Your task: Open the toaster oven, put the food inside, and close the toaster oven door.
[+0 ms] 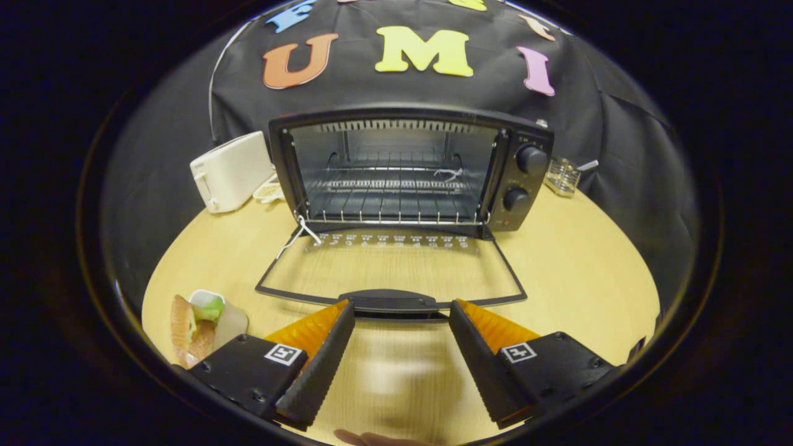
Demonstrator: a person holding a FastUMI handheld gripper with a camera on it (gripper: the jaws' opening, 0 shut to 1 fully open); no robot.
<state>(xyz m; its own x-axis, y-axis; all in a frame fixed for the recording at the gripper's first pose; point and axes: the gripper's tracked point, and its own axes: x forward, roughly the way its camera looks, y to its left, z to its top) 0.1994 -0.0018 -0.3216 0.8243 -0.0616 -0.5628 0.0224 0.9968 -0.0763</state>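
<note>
The black toaster oven (523, 179) stands on the wooden table with its glass door (390, 272) folded down flat toward me. A wire rack (390, 198) shows inside the bare cavity. The door's black handle (393, 303) lies just ahead of my fingertips. My gripper (401, 310) is open, its two fingers spread wide with nothing between them. The food, a sandwich (186, 331) with bread and green lettuce, lies on a small white plate (232, 322) on the table, just left of my left finger (322, 353).
A white pop-up toaster (232, 172) stands left of the oven, with a small dish (269, 192) behind it. A clear glass container (562, 176) sits right of the oven. A fingertip (365, 438) shows below my fingers. Bare tabletop (582, 272) lies to the right.
</note>
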